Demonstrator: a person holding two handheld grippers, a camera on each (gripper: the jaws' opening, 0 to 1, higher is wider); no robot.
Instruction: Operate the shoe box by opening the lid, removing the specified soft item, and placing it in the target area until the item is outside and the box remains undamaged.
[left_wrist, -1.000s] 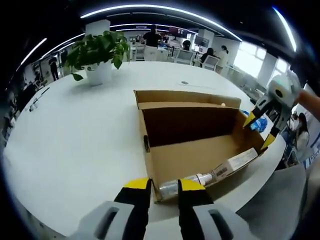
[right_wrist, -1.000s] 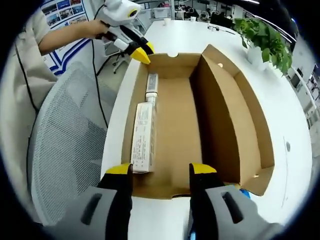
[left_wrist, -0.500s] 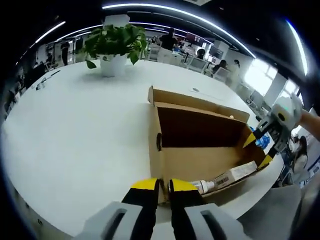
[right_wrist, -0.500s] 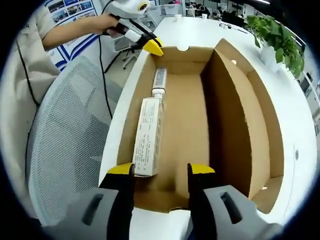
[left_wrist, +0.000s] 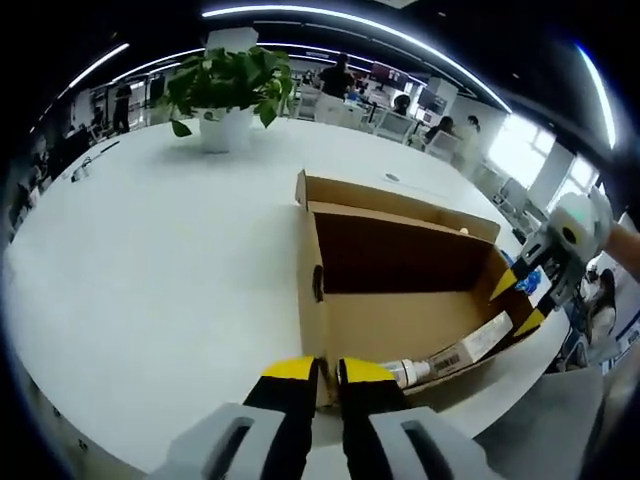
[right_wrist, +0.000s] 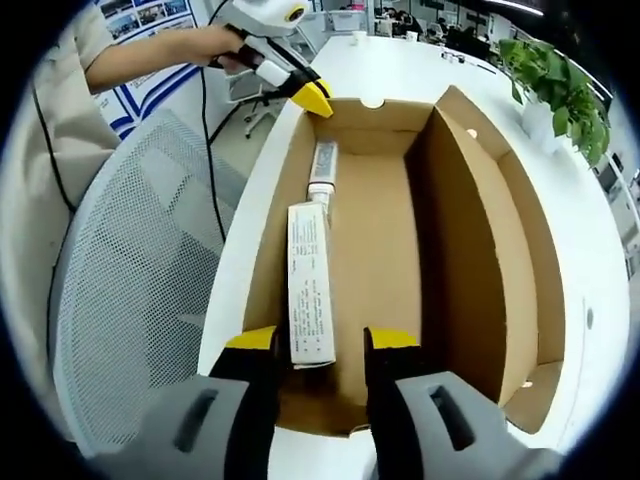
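White bench carries the opened shoe box; its near wall appears pinched by the left gripper and could be torn if tugged, while the right gripper is parted around the carton.

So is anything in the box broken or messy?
Nothing looks broken. The shoe box sits open with its walls whole, and a tube and a small white carton lie neatly in line along one side.

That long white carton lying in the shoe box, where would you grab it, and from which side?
Grip the near end of the white carton, coming down from above with the right gripper. It lies flat and narrow along the shoe box wall, so the jaws can straddle its width; the tube blocks the far end.
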